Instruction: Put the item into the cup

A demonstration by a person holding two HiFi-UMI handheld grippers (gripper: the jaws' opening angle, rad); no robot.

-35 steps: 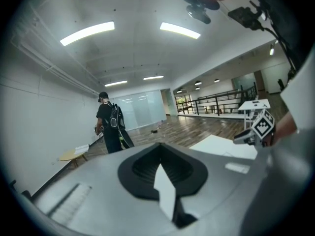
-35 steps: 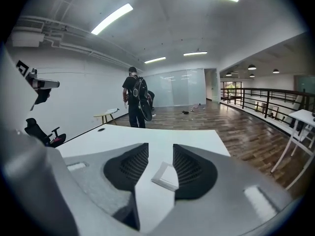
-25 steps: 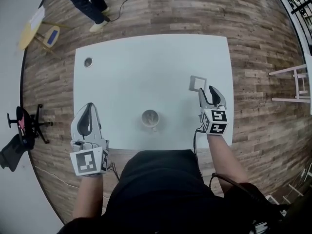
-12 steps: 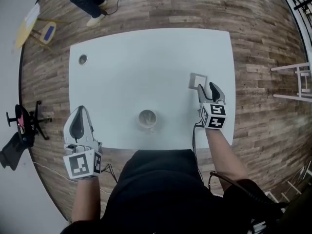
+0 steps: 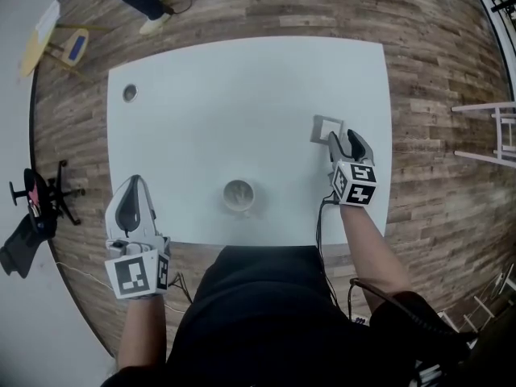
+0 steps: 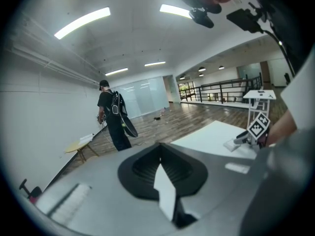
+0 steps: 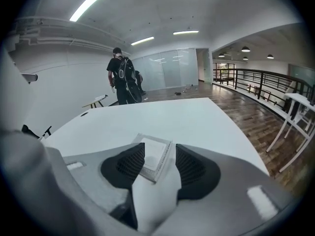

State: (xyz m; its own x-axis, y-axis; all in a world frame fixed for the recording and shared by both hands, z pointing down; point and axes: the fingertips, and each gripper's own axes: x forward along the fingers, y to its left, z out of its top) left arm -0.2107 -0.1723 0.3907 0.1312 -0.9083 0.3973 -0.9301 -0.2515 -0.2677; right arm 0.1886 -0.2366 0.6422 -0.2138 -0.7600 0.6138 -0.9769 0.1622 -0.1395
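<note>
Our right gripper point(image 5: 342, 142) has just been opening its jaws. They stand apart over the table point(image 5: 242, 95), and the flat square item point(image 7: 153, 157) lies between their tips, ungripped. Our left gripper point(image 5: 134, 190) is clenched on nothing. The cup point(image 5: 239, 194) stands well apart from the item.

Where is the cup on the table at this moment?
In the head view the cup stands by the person's edge of the table, roughly midway between the left gripper and the right gripper.
</note>
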